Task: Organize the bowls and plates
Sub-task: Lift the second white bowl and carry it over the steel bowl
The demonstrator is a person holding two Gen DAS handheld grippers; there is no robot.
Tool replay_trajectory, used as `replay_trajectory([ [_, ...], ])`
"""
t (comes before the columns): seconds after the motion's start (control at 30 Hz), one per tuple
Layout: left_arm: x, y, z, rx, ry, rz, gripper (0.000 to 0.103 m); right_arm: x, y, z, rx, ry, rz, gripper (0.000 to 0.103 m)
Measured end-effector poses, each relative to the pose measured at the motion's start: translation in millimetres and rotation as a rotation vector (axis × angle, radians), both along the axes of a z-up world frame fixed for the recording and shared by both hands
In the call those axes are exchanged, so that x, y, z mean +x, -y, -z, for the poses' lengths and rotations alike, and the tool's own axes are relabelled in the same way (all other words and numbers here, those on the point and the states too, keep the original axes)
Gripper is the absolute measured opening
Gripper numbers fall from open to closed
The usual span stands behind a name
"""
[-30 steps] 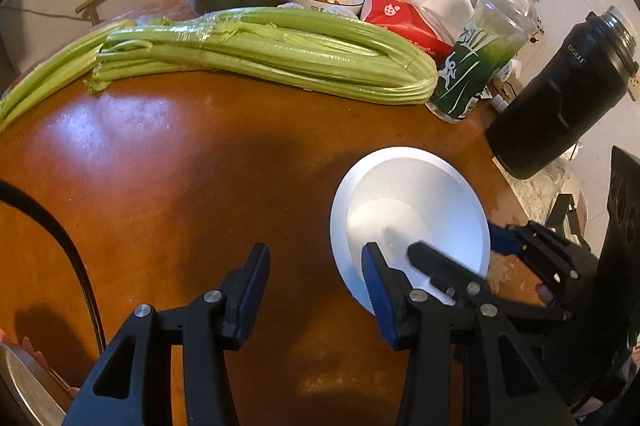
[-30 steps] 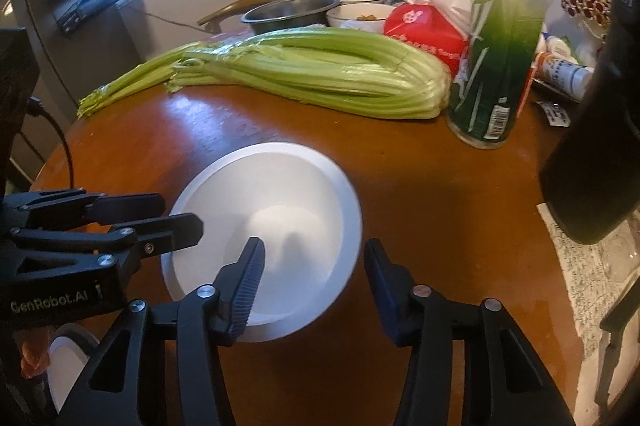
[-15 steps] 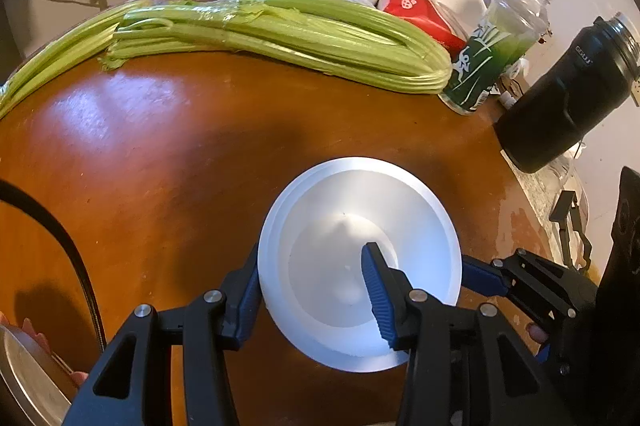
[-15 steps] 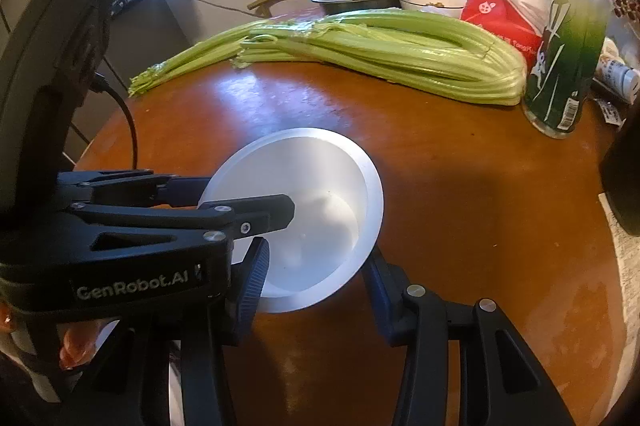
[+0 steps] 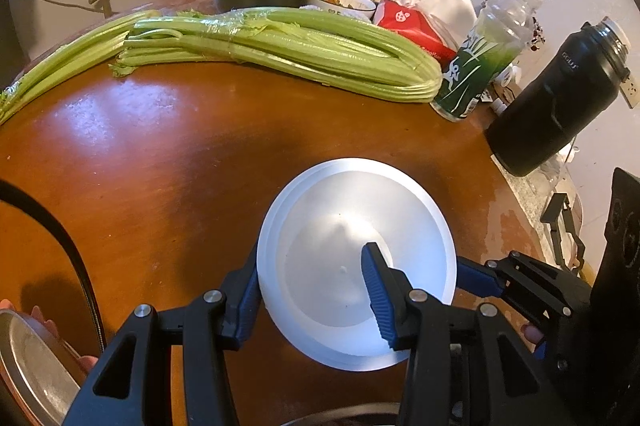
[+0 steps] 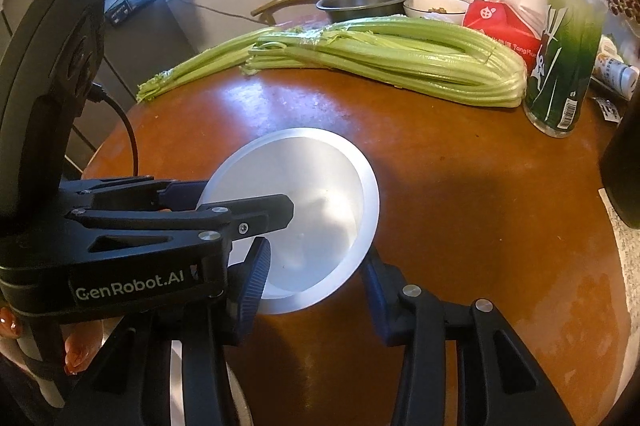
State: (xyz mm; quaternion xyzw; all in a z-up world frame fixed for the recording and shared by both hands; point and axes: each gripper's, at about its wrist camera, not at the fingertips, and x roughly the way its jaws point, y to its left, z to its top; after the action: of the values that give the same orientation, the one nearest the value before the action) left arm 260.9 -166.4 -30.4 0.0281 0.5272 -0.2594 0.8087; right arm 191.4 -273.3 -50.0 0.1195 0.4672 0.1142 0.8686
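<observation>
While the white bowl [image 5: 344, 258] sits near the front edge of the brown bench [image 5: 160, 162], we have both tools around it. Our left gripper [image 5: 308, 290] has one finger [image 5: 378, 292] inside the bowl and the other finger outside its left wall. The jaws look close on that wall, but we cannot tell if they are pinching it yet. Our right gripper [image 6: 316, 278] is spread wide, and the near rim of the bowl [image 6: 296, 210] sits between its fingers. It is not squeezing anything.

We think the step now is picking this bowl up so it can go with the other dishes. At the bottom left of the left view, we can see a bit of a metal dish [image 5: 32, 370], just off the bench edge. That may be where the bowl goes, but we are not sure.

Next, we need a firm pinch on the bowl's wall, then a slow lift. The right gripper should stay clear so the two tools do not bump. The celery [image 5: 280, 46], the green bottle [image 5: 484, 62] and the black flask [image 5: 560, 94] are well apart from the bowl, so they should not get in our way.
</observation>
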Motion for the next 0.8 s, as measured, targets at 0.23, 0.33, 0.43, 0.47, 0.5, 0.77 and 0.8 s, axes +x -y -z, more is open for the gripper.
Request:
replay_trajectory([
  [0.23, -10, -7, -14, -0.002, 0.032, -0.007, 0.047, -9, -5, -13, 0.004, 0.028, -0.008, 0.046],
  [0.33, -15, -10, -21, -0.005, 0.047, -0.013, 0.047, -14, -7, -21, 0.005, 0.047, -0.011, 0.046],
  [0.43, -22, -13, -28, -0.006, 0.063, -0.017, 0.047, -19, -10, -27, 0.009, 0.058, -0.013, 0.046],
  [0.47, -24, -14, -30, -0.006, 0.068, -0.017, 0.047, -20, -10, -28, 0.008, 0.061, -0.014, 0.046],
  [0.5, -26, -15, -31, -0.006, 0.071, -0.018, 0.047, -23, -12, -30, 0.008, 0.066, -0.016, 0.046],
  [0.77, -43, -20, -43, -0.003, 0.1, -0.023, 0.047, -37, -16, -41, 0.01, 0.086, -0.024, 0.046],
  [0.8, -45, -21, -45, -0.002, 0.105, -0.024, 0.047, -39, -17, -42, 0.009, 0.09, -0.026, 0.046],
])
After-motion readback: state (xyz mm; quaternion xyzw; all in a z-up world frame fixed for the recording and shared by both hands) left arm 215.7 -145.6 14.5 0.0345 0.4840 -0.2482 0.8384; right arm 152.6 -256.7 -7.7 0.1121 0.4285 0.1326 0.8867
